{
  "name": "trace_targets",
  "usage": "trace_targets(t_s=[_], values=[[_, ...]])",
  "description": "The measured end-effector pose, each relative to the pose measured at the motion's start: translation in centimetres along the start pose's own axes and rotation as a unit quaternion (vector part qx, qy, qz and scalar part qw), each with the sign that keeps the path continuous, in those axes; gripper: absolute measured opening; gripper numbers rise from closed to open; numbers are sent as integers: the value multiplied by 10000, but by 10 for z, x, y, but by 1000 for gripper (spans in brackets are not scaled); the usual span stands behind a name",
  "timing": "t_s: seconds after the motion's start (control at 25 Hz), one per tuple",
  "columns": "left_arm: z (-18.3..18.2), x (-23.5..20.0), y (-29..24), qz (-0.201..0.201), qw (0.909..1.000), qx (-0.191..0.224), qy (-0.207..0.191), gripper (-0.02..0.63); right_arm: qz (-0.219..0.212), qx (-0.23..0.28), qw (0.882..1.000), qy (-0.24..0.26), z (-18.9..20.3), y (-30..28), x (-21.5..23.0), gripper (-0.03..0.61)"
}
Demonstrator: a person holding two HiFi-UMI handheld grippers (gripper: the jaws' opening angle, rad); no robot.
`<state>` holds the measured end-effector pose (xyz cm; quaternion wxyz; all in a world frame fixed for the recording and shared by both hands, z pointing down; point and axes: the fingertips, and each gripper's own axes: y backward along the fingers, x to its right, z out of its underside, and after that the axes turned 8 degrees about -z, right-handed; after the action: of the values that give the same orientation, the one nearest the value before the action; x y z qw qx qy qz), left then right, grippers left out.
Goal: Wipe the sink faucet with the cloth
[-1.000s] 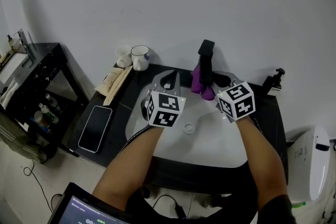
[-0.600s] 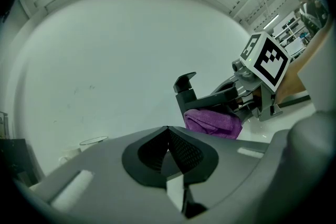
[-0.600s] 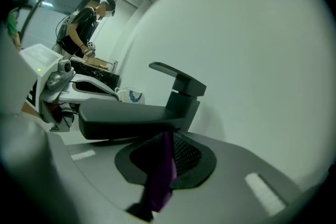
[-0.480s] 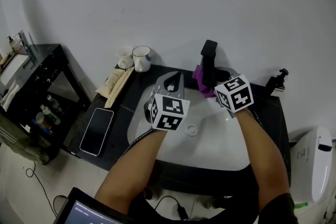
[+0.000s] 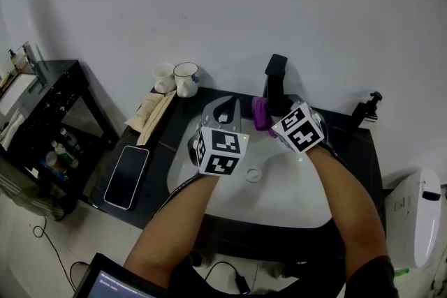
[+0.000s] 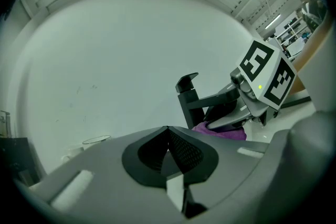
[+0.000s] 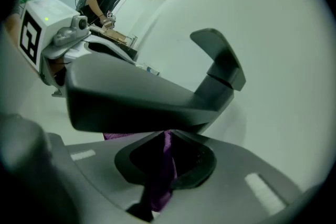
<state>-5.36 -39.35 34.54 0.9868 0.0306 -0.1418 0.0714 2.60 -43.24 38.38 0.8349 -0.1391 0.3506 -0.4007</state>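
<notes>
A black faucet point(image 5: 274, 84) stands at the back of the white sink point(image 5: 293, 195). My right gripper point(image 5: 271, 117) is shut on a purple cloth point(image 5: 260, 113) and holds it against the faucet's lower left side. In the right gripper view the cloth point(image 7: 163, 165) is pinched between the jaws, just under the faucet's spout point(image 7: 136, 99). My left gripper point(image 5: 223, 109) hovers over the basin's back left, shut on nothing. From the left gripper view, the faucet point(image 6: 189, 97) and the cloth point(image 6: 223, 131) are ahead to the right.
A phone point(image 5: 128, 167) lies on the black counter at the left. Two cups point(image 5: 186, 78) and wooden sticks point(image 5: 150, 112) are at the back left. A soap dispenser point(image 5: 367, 108) stands at the back right. The drain point(image 5: 253, 174) is mid-basin. A black shelf point(image 5: 42, 108) is far left.
My right gripper has moved left with the cloth, from the faucet's front right to its left side. The left gripper has stayed about where it was.
</notes>
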Motion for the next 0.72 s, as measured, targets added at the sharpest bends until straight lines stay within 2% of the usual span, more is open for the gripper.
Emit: trace_targets(t_s=[0.2,0.4,0.56,0.72], values=[[0,-1,0,-3,10000,-1,6,17,-220,-342,9991,146,11,-13,-10,38],[2,-4,1,-26,10000,-37,12,17,-165,-221,9993,-251,12,-13,-16,37],[-3,-2,5,-2,9999,32,128,17,173,-180,9997,-9,8,5,-27,40],[-7,-16,11,-188,9994,103,264,17,608,239,9979,11,-6,26,-49,40]])
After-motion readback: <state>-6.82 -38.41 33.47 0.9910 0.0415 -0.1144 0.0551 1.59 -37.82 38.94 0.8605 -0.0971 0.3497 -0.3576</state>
